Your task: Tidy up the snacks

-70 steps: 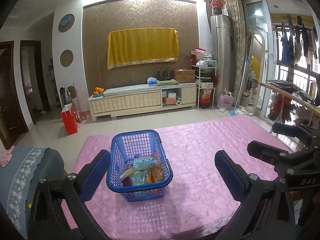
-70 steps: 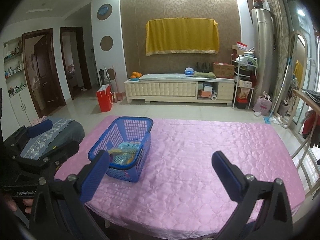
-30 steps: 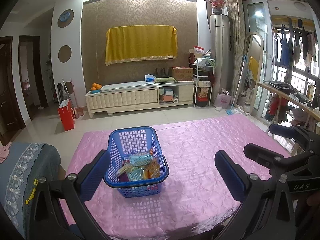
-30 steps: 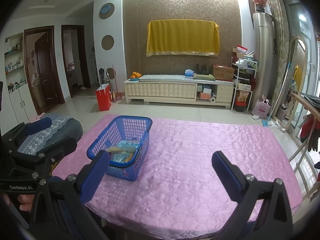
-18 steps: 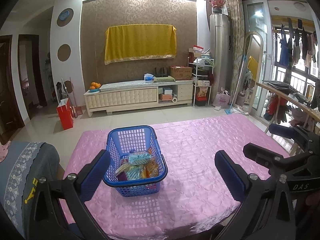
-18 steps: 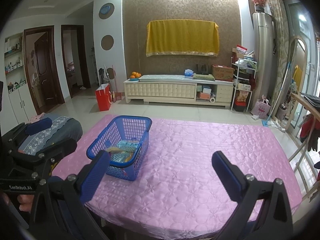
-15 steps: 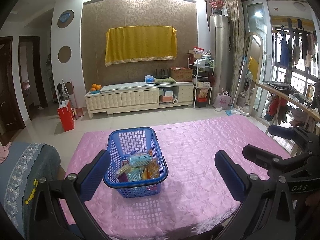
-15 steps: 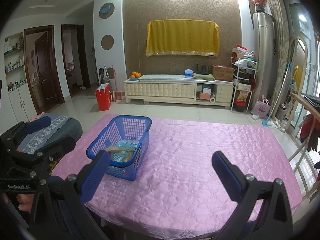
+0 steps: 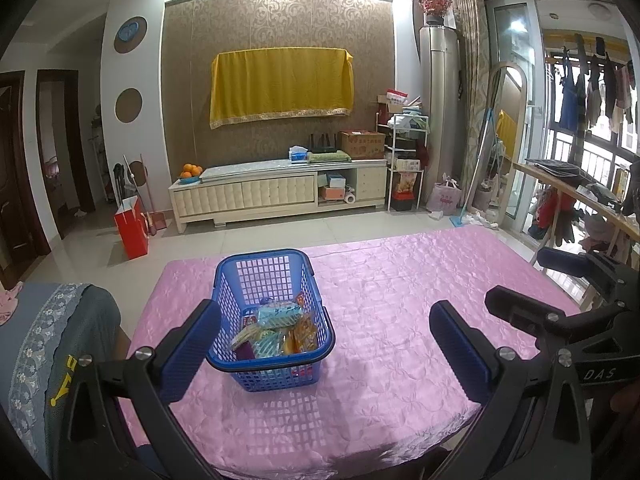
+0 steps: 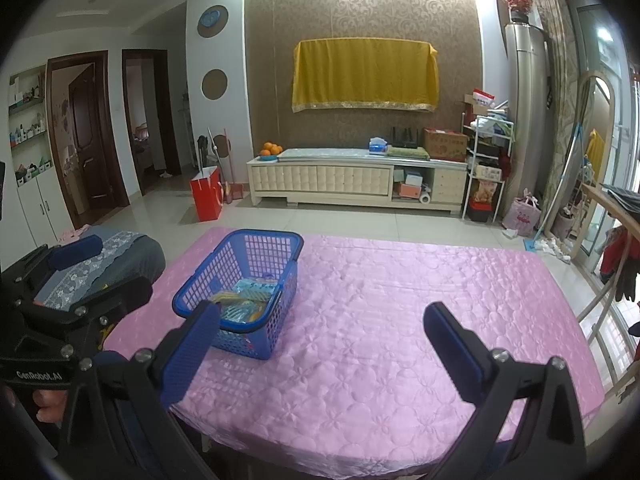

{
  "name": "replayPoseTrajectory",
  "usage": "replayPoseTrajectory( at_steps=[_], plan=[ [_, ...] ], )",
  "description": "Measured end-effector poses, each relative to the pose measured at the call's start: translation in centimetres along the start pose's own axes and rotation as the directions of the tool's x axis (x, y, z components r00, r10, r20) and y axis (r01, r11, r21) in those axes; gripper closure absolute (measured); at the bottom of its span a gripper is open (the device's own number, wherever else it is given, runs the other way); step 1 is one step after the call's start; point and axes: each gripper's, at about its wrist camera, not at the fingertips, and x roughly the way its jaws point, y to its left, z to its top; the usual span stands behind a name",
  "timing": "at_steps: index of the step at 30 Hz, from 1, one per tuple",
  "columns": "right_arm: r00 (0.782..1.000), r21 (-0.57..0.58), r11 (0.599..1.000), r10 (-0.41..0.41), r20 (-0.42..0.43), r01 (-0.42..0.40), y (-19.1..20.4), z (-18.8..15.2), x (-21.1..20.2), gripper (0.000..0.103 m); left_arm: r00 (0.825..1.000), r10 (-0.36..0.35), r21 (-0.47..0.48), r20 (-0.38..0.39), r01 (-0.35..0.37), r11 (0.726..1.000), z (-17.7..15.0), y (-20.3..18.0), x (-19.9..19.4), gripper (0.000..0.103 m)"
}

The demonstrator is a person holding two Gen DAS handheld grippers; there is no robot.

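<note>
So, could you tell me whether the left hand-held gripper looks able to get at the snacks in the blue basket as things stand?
Probably yes. The left hand-held gripper is open and faces the basket, whose top is uncovered; the snacks lie exposed, with nothing between. The basket's walls may force an approach from above.

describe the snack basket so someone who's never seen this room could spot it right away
Start at the big table under the pink quilted cloth in the middle of the room. Toward its left end stands the blue plastic basket, lattice-walled, with snack packets piled inside. It is the only thing standing on the cloth.
</note>
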Motion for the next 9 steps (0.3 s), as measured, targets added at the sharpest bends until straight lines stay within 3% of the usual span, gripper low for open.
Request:
replayPoseTrajectory(
  at_steps=[9],
  plan=[
    [1.0,0.001,1.0,0.001,0.0,-0.001,0.01,-0.03,-0.01,0.0,1.0,-0.003,-0.002,-0.002,0.003,1.0,-0.05,0.03,0.02,0.0]
  ],
)
